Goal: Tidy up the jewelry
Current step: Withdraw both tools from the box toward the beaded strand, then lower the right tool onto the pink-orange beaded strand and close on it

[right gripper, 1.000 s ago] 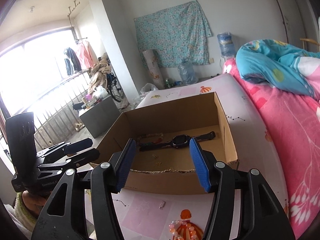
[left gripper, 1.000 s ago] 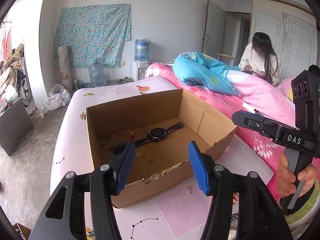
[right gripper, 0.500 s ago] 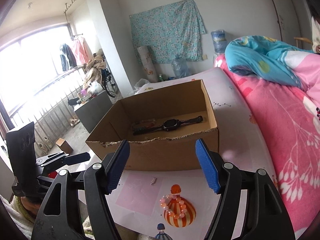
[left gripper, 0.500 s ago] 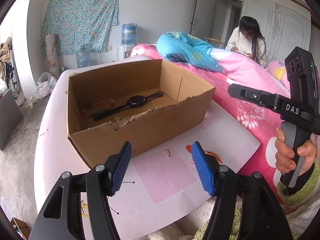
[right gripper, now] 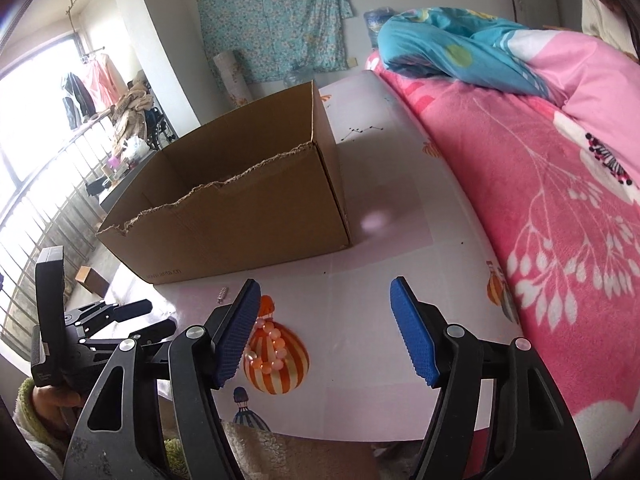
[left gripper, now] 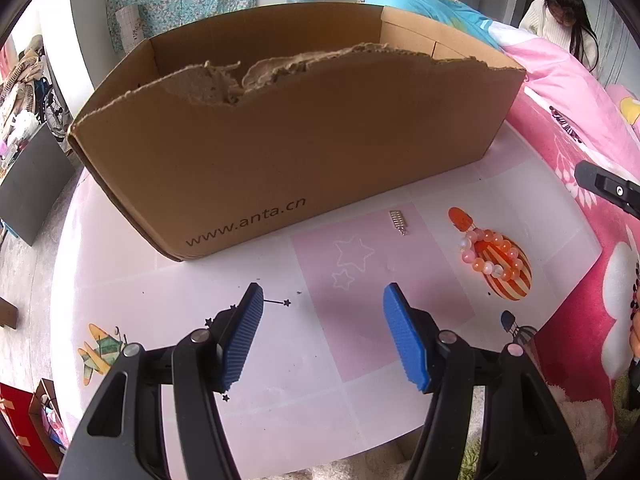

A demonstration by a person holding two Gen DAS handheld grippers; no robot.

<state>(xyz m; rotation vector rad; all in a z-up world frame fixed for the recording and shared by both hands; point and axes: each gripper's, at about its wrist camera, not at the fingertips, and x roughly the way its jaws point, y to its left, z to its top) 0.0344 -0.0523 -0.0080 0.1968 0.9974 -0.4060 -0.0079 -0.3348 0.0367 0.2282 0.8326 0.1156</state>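
As both views drop from box interior: left gripper [left gripper: 322, 336] and right gripper [right gripper: 324, 330] spread, empty; now facing bead bracelet [left gripper: 490, 254], small clasp [left gripper: 398, 222] near cardboard box [left gripper: 280, 152]; pickup next, likely.

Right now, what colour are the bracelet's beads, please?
Orange and pale pink bracelet, clearest from the left wrist.

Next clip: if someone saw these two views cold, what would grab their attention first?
Probably the big brown cardboard box with its torn front edge, filling the middle of the pink-and-white patterned mat. Next, the pink and orange beaded bracelet lying on the mat right of the box, near a small silver clasp-like piece. Both the left gripper and the right gripper hang open, empty.
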